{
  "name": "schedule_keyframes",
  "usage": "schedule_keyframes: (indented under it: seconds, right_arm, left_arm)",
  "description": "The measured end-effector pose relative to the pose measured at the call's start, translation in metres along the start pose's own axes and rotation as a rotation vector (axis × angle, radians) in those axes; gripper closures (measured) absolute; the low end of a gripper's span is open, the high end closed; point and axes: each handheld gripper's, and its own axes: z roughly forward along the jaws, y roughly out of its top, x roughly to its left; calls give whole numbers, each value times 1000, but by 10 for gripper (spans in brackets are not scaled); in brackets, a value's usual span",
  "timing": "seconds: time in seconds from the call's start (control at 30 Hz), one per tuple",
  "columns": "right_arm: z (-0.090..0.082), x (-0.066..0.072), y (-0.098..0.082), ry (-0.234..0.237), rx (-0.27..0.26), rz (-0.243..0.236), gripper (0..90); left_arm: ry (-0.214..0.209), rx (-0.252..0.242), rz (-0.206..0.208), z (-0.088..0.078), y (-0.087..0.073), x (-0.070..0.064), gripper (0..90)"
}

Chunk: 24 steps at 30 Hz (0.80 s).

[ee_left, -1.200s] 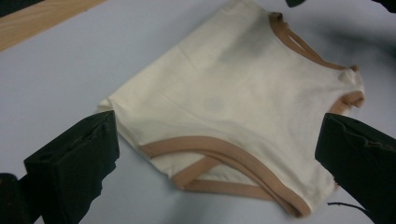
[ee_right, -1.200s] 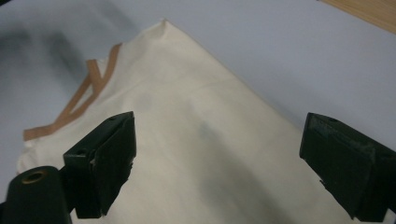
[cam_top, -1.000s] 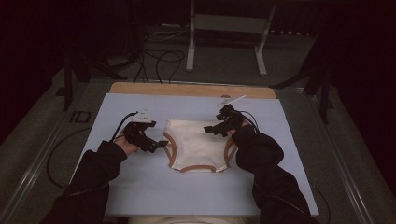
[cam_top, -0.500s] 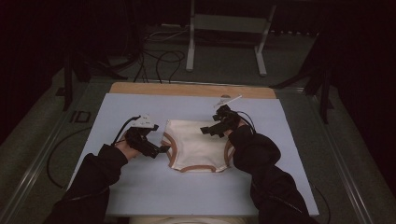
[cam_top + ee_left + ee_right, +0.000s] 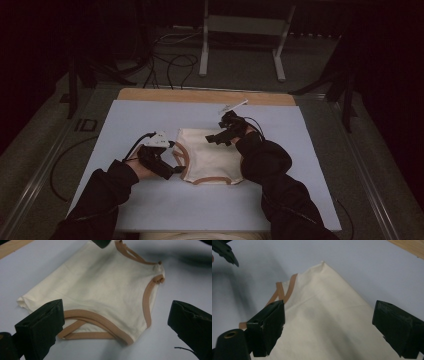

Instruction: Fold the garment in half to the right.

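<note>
In the high view, two dark-sleeved forearms rise from the bottom edge and angle inward toward the middle of the frame. The left gripper point(image 5: 176, 169) sits left of centre, its jaws spread wide at the near left edge of the cream cloth garment with tan-brown trim point(image 5: 210, 156), gripping nothing. In the left gripper view the garment point(image 5: 100, 290) lies flat between and beyond the parted jaws, trimmed corner nearest. The right gripper point(image 5: 214, 138) is at the centre right, over the garment's upper right part; the right gripper view shows its jaws apart above the cream cloth point(image 5: 332, 325), holding nothing. The garment rests mid-frame on a pale blue-grey table sheet point(image 5: 140, 210), which has a light wooden strip point(image 5: 200, 96) along its far edge. Beyond it, in the upper frame, are a dim floor with black cables point(image 5: 170, 62) and a grey metal stand point(image 5: 240, 35).
</note>
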Motion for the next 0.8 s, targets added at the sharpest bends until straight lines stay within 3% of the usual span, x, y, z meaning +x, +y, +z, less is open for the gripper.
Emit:
schedule_keyframes:
  seconds: [0.4,0.67,0.8]
  right_arm:
    - [18,12,20,21,8,-16,110]
    - [30,16,28,22,17,-22,111]
    - [35,16,29,33,21,-25,111]
  left_arm:
    - [-41,43,34,12,-9,-11,29]
    - [-45,52,86,24,-14,-19,84]
    - [-45,84,114,32,-17,-20,123]
